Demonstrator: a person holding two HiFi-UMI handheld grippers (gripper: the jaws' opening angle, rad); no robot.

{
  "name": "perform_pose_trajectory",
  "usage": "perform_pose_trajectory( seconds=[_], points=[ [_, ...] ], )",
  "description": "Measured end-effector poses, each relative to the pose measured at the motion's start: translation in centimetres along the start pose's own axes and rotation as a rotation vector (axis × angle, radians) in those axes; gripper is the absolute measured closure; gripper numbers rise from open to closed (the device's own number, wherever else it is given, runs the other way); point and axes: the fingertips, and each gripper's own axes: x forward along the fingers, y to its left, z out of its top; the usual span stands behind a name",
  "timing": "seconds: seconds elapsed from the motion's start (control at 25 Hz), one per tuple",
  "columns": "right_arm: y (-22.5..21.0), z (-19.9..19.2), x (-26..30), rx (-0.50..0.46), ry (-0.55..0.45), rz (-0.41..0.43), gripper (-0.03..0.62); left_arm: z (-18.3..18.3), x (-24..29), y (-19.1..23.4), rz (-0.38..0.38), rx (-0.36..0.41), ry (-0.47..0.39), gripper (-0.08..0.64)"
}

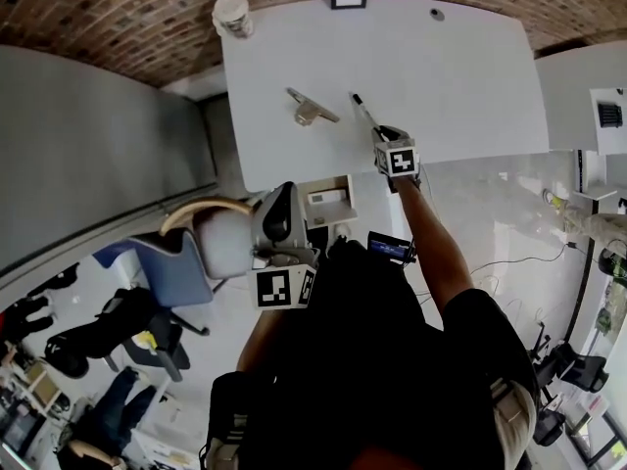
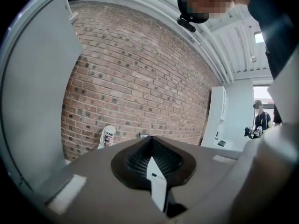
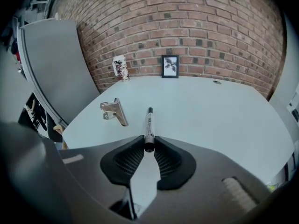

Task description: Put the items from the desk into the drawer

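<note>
**Right gripper (image 3: 149,143) clamped on marker (image 3: 149,124) end**

Pads hold the marker by one end, over the desk (image 3: 210,111) near its front edge. Left gripper (image 2: 150,140) jaws together, empty. Hazard: the end grip may let the marker pivot or slip. Binder clip (image 3: 114,112) lies beyond.

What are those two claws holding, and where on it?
The right gripper pinches a marker at its near end; the left gripper is shut, empty.
</note>
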Motion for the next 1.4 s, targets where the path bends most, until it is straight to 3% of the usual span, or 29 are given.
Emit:
perform_pose_trajectory(
  seconds=[0.48, 0.84, 1.16, 1.4],
  points=[
    [2.4, -5.0, -8.3, -0.052, -0.087, 0.083, 0.522, -0.7, -8.3, -6.5, 0.054, 0.036, -0.055, 0.54],
    [6.9, -8.8, -12.6, -0.097, -0.111, 0.163, 0.522, -1.1, -11.4, -7.5, 0.06, 0.052, -0.058, 0.54],
    [10.7, -13.9, -13.9, -0.152, -0.021, 0.186, 0.522, -2.4, -11.6, -6.3, -0.005, 0.031, -0.024, 0.54],
    [13.3, -16.7, -12.6, -0.109, 0.056, 0.177, 0.522, -3.8, -12.3, -4.1, -0.044, 0.017, 0.034, 0.54]
  ],
)
